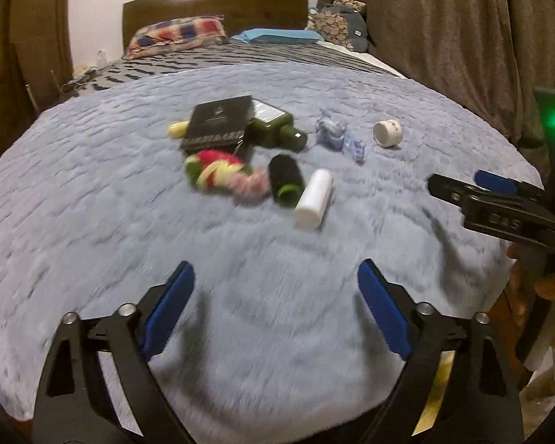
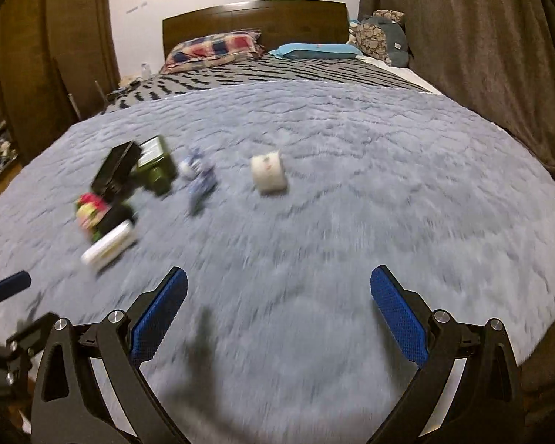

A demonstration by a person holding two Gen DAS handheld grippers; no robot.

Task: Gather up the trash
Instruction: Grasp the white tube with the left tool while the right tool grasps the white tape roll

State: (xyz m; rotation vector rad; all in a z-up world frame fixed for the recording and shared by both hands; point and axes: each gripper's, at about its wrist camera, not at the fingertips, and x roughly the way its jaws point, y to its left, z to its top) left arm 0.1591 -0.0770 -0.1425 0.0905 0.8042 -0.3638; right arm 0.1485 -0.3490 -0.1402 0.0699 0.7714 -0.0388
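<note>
- Left wrist view: a bed covered by a fluffy pale blue blanket (image 1: 92, 203) fills most of the frame, with a wooden headboard (image 1: 214, 3) and pillows at the far end.
- The left gripper (image 1: 275, 277) hangs above bare blanket, its blue-padded jaws spread wide with nothing between them.
- The right gripper (image 2: 279, 285), seen in its own view, is likewise spread and empty over bare blanket.
- The trash lies in a loose cluster mid-blanket, well apart from both grippers: a black box (image 1: 218, 122) resting against a dark green bottle (image 1: 277, 129).
- Nearer lie a white tube (image 1: 313, 198) beside a black cylinder (image 1: 285, 179) and a red-and-yellow wrapper (image 1: 212, 170).
- To the right sit crumpled blue scraps (image 1: 333, 131) and a small white cup (image 1: 387, 134) on its side.
</note>
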